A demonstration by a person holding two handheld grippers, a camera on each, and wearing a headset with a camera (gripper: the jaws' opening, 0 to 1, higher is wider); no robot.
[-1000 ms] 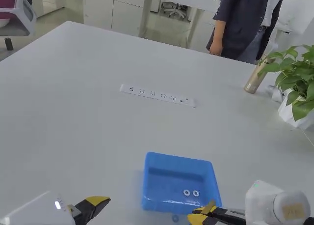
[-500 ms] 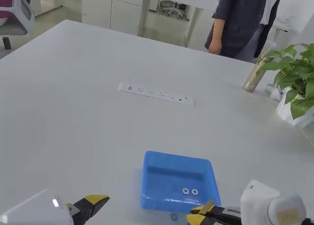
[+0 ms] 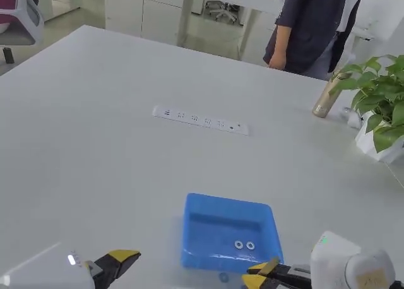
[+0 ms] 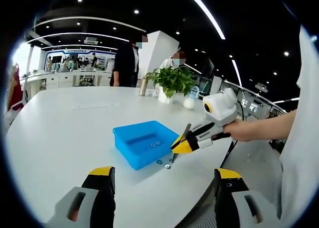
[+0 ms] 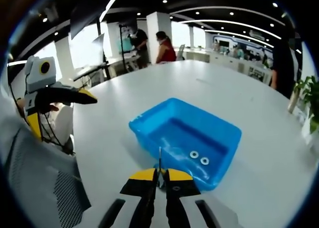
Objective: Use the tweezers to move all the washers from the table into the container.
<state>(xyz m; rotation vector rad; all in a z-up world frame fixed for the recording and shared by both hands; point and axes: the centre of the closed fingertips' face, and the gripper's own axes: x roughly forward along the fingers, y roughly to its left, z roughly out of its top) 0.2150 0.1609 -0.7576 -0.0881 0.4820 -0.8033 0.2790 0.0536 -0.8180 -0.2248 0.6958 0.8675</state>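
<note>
— Two small silver ring washers point(image 3: 244, 245) already lying flat inside the shallow blue plastic container point(image 3: 227, 204). Any left outside?

— Yes: loose washers point(image 4: 160, 162) on the white table point(image 3: 95, 144), just beside the container's near wall. A couple by the look; hard to count.

— And the grip?

— Right gripper point(image 5: 159, 175) pressed together on the thin metal tweezers point(image 5: 159, 159), pointed down near the loose washers, outside the container. Touching one or not: cannot tell. Left gripper point(image 4: 164, 172) spread wide, holding nothing, well off to the side.

— Advice for the pick?

— Settle the tips astride one side of the nearest ring, not across the whole disc, then squeeze gently. Keep the tweezers steep, so as not to skid the washer along the smooth top. Lift just enough to pass over the wall. Release low over the container floor, away from the pair inside, to avoid a bounce. Probably best to keep the left gripper clear.
</note>
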